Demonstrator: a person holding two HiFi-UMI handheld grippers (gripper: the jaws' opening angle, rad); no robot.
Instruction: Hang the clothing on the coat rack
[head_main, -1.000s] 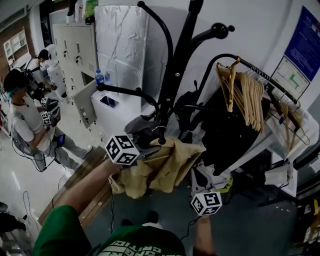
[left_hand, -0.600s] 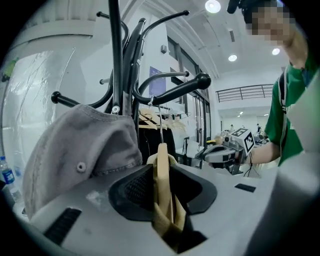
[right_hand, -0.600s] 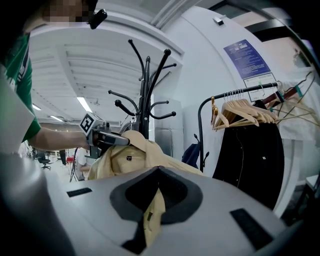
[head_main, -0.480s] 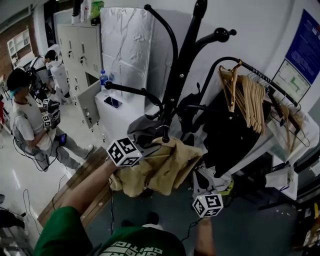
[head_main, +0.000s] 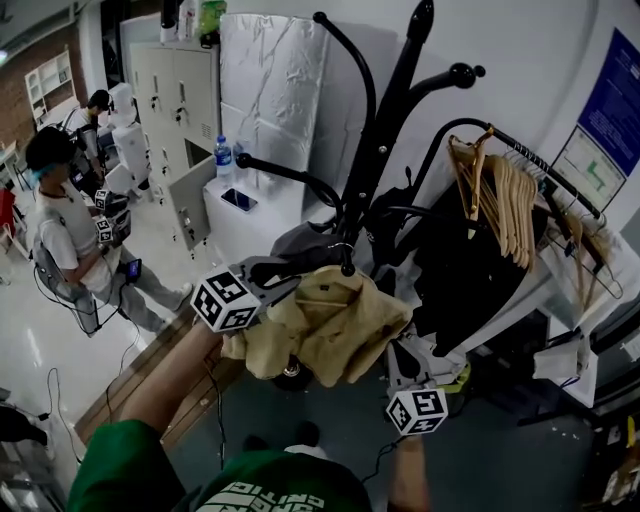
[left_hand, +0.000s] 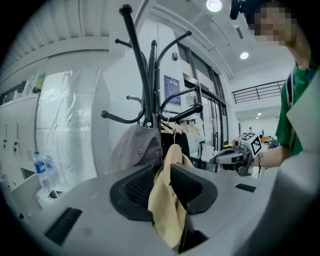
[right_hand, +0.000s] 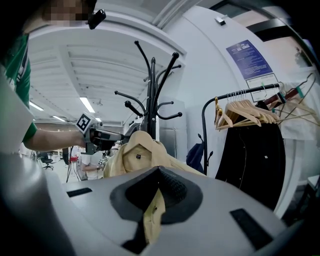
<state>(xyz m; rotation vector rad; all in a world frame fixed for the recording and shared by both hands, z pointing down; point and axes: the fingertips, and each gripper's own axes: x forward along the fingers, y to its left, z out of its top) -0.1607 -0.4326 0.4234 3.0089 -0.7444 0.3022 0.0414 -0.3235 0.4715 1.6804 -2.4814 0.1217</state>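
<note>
A tan shirt (head_main: 325, 325) hangs bunched between my two grippers, just below a hook tip of the black coat rack (head_main: 385, 140). My left gripper (head_main: 275, 280) is shut on the shirt's collar side, and the cloth (left_hand: 167, 200) is pinched between its jaws. My right gripper (head_main: 395, 360) is shut on the shirt's lower edge, with a strip of tan cloth (right_hand: 150, 220) between its jaws. In the right gripper view the shirt's collar (right_hand: 137, 150) stands against the rack's pole (right_hand: 151, 95). A grey cap (left_hand: 136, 147) hangs on the rack behind the shirt.
A garment rail (head_main: 520, 160) with wooden hangers (head_main: 500, 195) and a black coat (head_main: 465, 260) stands at the right. A white cabinet (head_main: 240, 215) with a water bottle (head_main: 223, 160) is behind the rack. A person (head_main: 70, 240) stands at the far left.
Both grippers have kept their hold on the shirt. The left gripper has shifted slightly left and the shirt has risen closer to the rack's hook tip.
</note>
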